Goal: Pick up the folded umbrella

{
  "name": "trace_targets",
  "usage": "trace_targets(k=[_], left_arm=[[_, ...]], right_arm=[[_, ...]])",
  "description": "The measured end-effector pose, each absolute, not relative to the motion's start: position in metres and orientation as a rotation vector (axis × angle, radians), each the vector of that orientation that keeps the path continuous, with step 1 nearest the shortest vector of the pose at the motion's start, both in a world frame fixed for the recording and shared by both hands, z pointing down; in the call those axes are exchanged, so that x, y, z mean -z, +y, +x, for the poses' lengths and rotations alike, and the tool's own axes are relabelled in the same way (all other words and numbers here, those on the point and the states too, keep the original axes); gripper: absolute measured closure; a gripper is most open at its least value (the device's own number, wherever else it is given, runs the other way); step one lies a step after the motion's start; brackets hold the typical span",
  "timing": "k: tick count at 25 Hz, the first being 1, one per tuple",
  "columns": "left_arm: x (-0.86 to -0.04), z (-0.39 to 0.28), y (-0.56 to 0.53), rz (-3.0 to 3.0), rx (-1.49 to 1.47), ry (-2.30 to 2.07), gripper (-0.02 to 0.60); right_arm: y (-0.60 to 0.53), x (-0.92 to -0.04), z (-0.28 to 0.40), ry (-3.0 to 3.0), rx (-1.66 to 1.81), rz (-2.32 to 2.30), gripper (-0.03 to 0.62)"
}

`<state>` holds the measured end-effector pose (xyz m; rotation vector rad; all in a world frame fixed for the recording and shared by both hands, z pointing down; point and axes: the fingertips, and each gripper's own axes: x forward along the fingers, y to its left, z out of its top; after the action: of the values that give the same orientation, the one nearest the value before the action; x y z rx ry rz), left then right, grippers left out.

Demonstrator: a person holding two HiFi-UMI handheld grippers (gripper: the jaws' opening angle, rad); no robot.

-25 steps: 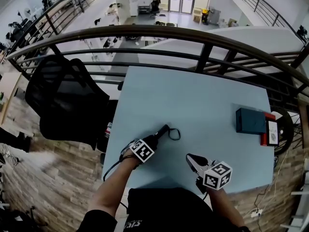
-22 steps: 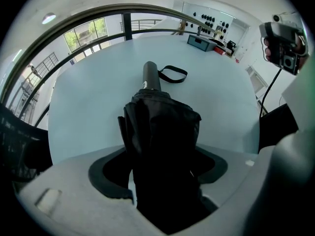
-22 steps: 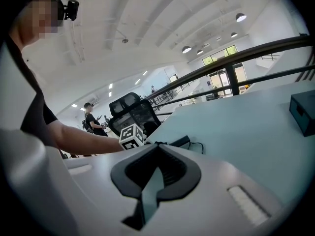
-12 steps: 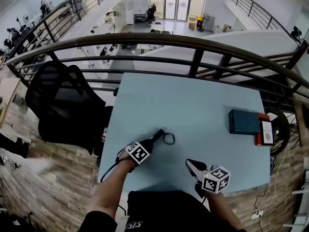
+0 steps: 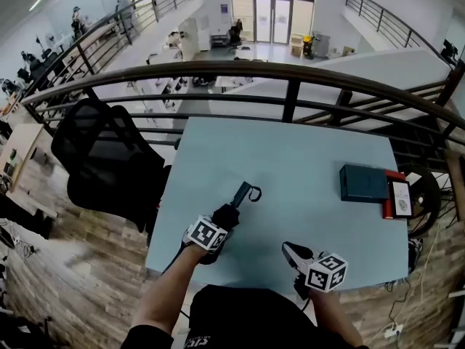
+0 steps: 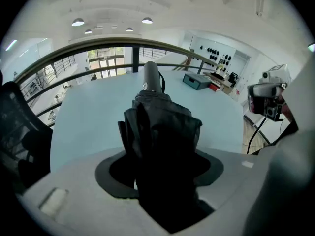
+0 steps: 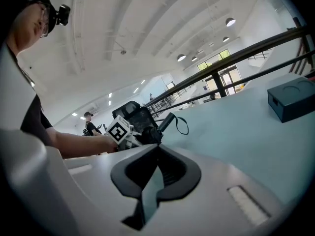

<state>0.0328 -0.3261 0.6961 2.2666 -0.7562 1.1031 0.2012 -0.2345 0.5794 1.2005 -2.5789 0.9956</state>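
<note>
Nearest you, over the near right part of the table [image 5: 290,158], your right gripper [image 5: 293,252] has its jaws drawn together, tips meeting, with nothing between them. I cannot tell whether it touches the table top.

A little farther in, over the table's near left part, your left gripper [image 5: 221,221] is clamped on the folded umbrella [image 5: 240,193]. The jaws pinch the bunched black canopy from both sides, and the fabric fills the whole gap between them. The umbrella's handle sticks out past the jaws toward the middle of the table. In the right gripper view it slants upward, off the surface. Its wrist strap [image 5: 254,193] hangs in a loop at the handle end.

Farther on, at the table's right side, a dark teal box [image 5: 363,183] lies flat. Just beside it, at the table's right edge, is a red item [image 5: 397,211] with a white card [image 5: 401,197] on top.

Off the table's left side stands a black mesh office chair [image 5: 102,158]. Past the table's far edge runs a dark metal railing [image 5: 290,71], with an open hall beyond it.
</note>
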Motion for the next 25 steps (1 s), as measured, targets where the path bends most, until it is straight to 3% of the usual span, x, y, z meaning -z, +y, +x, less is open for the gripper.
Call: trace_targets(k=[12,25], left_arm=[[-0.545,0.03,-0.343,2.46,-0.726,-0.943,0.307],[-0.465,-0.084,-0.352,2.587,-0.458,-1.073,0.307]], right_arm=[[-0.246,-0.56,0.204,-2.633,-0.936,1.218,0.592],[-0.291,-0.527,0.091,-2.662,-0.78,1.14,0.592]])
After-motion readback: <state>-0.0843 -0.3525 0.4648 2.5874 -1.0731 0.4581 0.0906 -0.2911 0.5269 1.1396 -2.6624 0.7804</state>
